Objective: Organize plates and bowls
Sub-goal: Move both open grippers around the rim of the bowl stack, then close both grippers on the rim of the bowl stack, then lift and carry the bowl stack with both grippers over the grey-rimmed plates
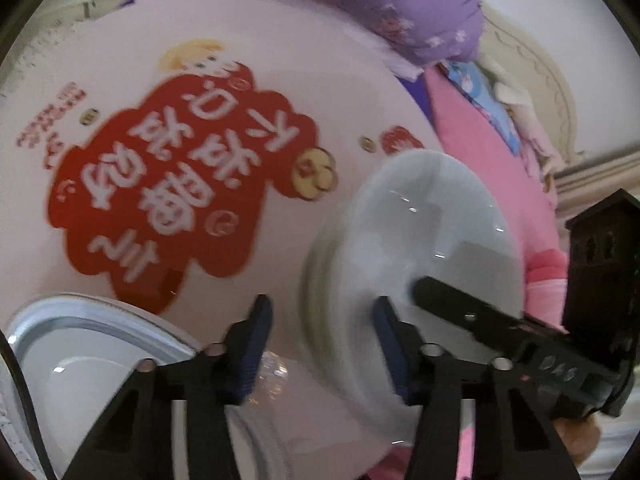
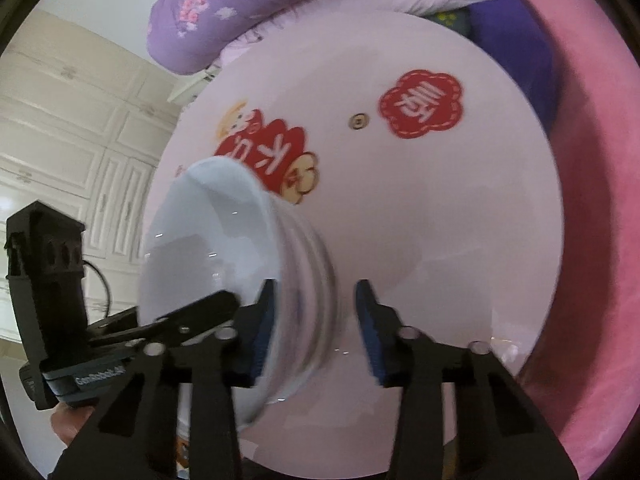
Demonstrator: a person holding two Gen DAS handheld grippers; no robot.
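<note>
A white bowl (image 1: 424,236) with faint bands round its outside stands on a round white table (image 1: 280,92) printed with red patches. My left gripper (image 1: 322,340) straddles the bowl's near wall. One blue pad is outside and clear of the wall, the other is at the inner side, and the jaws are open. One of my right gripper's fingers (image 1: 460,308) reaches into the bowl from the right. In the right wrist view my right gripper (image 2: 316,320) straddles the opposite wall of the bowl (image 2: 208,240), also open, with a gap at the outer pad.
A white plate with a grey-blue rim (image 1: 80,332) lies at the table's near left, with a clear plastic piece (image 1: 274,372) beside it. A purple quilt (image 2: 224,12) and a pink blanket (image 2: 592,200) ring the table. White cabinets (image 2: 80,140) stand beyond.
</note>
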